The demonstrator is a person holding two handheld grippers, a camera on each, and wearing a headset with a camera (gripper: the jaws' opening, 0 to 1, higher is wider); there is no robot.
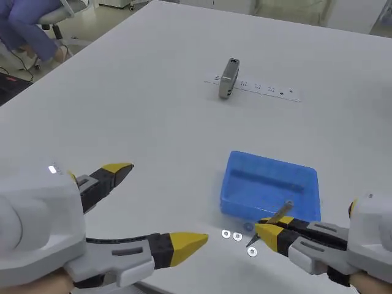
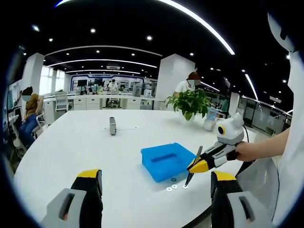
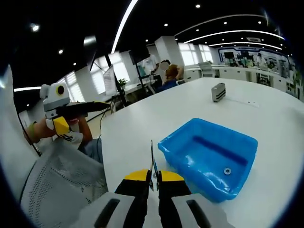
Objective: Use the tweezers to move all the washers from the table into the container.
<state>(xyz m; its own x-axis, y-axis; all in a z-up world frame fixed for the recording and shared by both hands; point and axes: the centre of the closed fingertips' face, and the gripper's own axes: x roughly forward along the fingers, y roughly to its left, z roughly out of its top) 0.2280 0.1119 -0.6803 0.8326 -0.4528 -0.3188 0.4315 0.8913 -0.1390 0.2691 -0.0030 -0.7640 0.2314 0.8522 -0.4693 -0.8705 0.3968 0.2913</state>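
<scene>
Presently we find the right gripper [image 1: 264,231] clamped on the tweezers [image 1: 282,213], tips angled down at three washers [image 1: 237,236] on the table [image 1: 153,110] just in front of the container [image 1: 236,205], evidently to pick one. Another washer [image 3: 227,171] lies inside the container. The left gripper [image 1: 156,205] hangs left of the container, jaws spread and empty, clear of the work. Whether the tips touch a washer we cannot tell.
</scene>
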